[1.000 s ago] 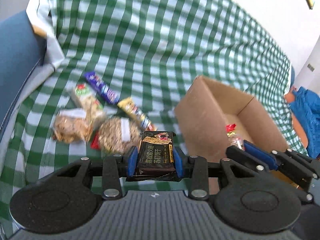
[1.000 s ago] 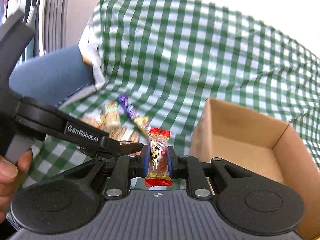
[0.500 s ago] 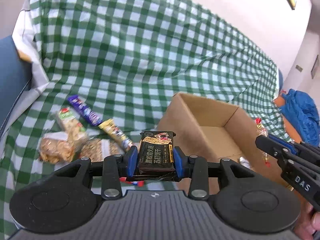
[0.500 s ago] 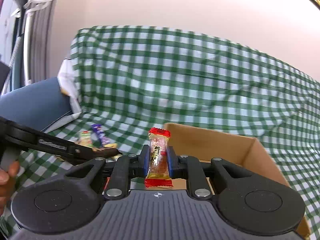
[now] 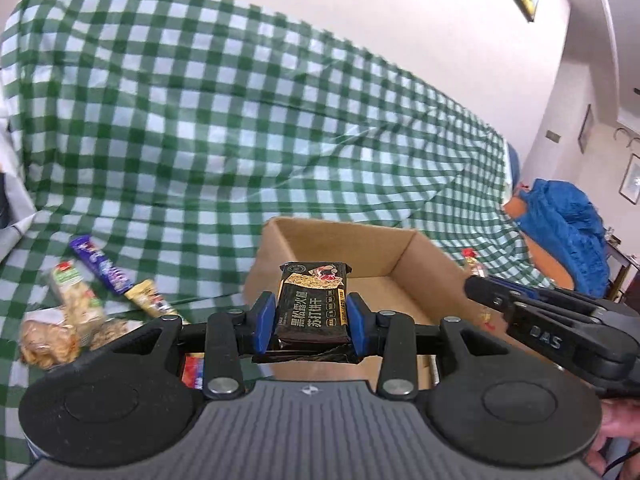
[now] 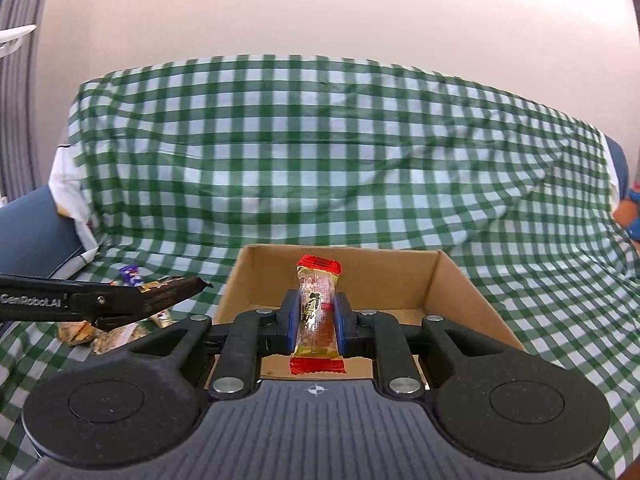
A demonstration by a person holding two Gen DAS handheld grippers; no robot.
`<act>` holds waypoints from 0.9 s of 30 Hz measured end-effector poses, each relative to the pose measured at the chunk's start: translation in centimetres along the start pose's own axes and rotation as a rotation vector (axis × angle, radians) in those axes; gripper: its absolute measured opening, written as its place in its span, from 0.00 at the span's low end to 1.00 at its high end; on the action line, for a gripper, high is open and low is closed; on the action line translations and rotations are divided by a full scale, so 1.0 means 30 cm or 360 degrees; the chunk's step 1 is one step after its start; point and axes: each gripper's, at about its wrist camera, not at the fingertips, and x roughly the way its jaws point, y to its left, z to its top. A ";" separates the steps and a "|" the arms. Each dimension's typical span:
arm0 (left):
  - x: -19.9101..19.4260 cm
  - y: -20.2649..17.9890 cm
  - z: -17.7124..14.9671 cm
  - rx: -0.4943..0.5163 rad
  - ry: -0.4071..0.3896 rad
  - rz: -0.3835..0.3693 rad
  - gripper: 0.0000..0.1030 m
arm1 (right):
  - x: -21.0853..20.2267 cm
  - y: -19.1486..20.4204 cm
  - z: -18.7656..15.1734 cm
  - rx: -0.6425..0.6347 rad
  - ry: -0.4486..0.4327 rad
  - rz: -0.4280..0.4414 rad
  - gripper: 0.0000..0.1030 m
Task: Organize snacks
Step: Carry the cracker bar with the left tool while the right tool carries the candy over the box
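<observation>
My left gripper (image 5: 312,316) is shut on a black biscuit packet (image 5: 313,300) and holds it above the near left edge of the open cardboard box (image 5: 416,260). My right gripper (image 6: 317,316) is shut on a red-and-gold candy packet (image 6: 317,312) and holds it upright over the near side of the same box (image 6: 452,280). The right gripper also shows at the right of the left wrist view (image 5: 480,288). Several loose snacks (image 5: 80,292) lie on the green checked cloth left of the box.
The green checked cloth (image 5: 240,140) covers a sofa seat and back. A blue cushion (image 6: 28,232) is at the far left. A blue bundle (image 5: 568,224) lies at the right end. A white wall stands behind.
Both grippers have moved right and risen, from beside the snack pile to over the box, each keeping its packet. The box now sits centred ahead of both.
</observation>
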 end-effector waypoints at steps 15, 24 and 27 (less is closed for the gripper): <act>0.015 -0.115 -0.009 0.0004 -0.0072 -0.0128 0.41 | 0.002 -0.081 0.008 0.0154 -0.0018 -0.0166 0.18; 0.028 -0.161 -0.019 0.0037 -0.0076 -0.0193 0.41 | 0.003 -0.116 0.008 0.0224 -0.0024 -0.0251 0.18; 0.030 -0.174 -0.026 0.0050 -0.0077 -0.0207 0.41 | 0.005 -0.127 0.008 0.0246 -0.0027 -0.0269 0.18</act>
